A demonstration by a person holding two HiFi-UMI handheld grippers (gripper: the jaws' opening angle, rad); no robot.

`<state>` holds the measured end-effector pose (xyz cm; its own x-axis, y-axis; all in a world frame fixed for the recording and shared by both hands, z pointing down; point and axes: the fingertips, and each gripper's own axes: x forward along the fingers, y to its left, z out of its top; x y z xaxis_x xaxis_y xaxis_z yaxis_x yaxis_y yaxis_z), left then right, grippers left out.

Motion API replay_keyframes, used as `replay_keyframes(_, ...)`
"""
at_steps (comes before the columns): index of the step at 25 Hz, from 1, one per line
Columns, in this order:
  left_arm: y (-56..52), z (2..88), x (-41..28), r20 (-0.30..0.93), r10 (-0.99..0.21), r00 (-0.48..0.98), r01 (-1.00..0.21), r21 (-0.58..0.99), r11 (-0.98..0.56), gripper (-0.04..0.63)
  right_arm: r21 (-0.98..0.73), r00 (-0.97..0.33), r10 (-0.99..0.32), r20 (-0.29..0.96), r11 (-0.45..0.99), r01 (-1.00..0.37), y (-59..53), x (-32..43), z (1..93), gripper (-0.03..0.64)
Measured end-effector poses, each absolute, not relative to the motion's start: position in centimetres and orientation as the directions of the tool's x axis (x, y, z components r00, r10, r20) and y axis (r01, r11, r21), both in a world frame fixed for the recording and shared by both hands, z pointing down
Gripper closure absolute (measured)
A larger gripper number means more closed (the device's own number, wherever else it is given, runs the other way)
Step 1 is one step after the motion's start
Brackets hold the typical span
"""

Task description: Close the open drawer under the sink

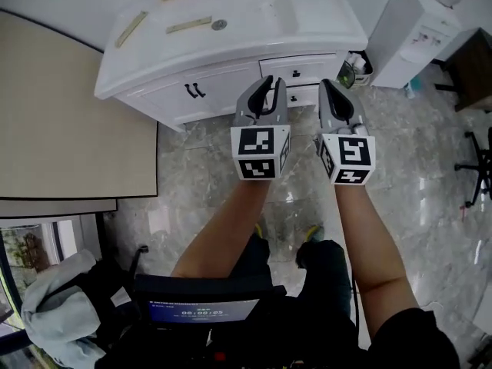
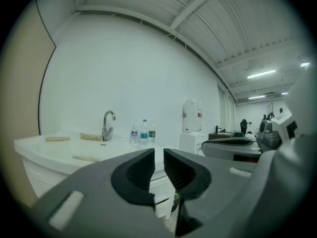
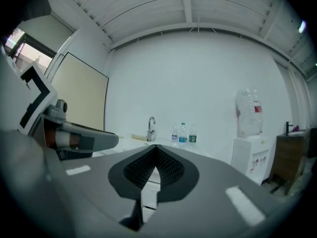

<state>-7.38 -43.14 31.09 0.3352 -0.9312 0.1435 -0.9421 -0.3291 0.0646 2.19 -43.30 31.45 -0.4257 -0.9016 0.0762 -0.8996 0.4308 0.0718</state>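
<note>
The white sink cabinet (image 1: 231, 33) stands ahead of me, with two stacked drawers at its right: an upper drawer (image 1: 311, 66) with a dark knob and a lower drawer (image 1: 304, 95), partly hidden behind my grippers. I cannot tell from here how far either one stands out. My left gripper (image 1: 267, 84) (image 2: 159, 155) hovers in front of the drawers, its jaws open by a narrow gap with nothing in it. My right gripper (image 1: 329, 88) (image 3: 156, 150) is held beside it, shut and empty. Neither touches the cabinet.
Double doors with black handles (image 1: 195, 91) fill the cabinet's left. Wooden strips (image 1: 188, 25), a faucet (image 2: 109, 124) and water bottles (image 2: 143, 132) are on the counter. A water dispenser (image 1: 419, 29) and a small bin (image 1: 355, 69) stand right; a beige panel (image 1: 69, 114) left.
</note>
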Motion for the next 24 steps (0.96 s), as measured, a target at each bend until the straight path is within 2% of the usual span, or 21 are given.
replay_keyframes(6,-40.0,19.1,-7.0,0.093,-0.925,0.368,-0.930,0.047,-0.365,0.554,0.114,-0.446,-0.894,0.034,0.447,-0.887,-40.5,2.6,18.1,0.596)
replay_keyframes(13,-35.8,17.7,-9.5,0.089,-0.922,0.377,-0.926,0.072,-0.372,0.554,0.106,-0.447,-0.894,0.027,0.447,-0.888,-37.0,0.4,16.6,0.597)
replay_keyframes(24,-33.6,16.2,-9.7,0.077,-0.915,0.396,-0.917,0.082,-0.390,0.554,0.109,-0.440,-0.897,0.041,0.442,-0.890,-34.3,-0.3,16.3,0.597)
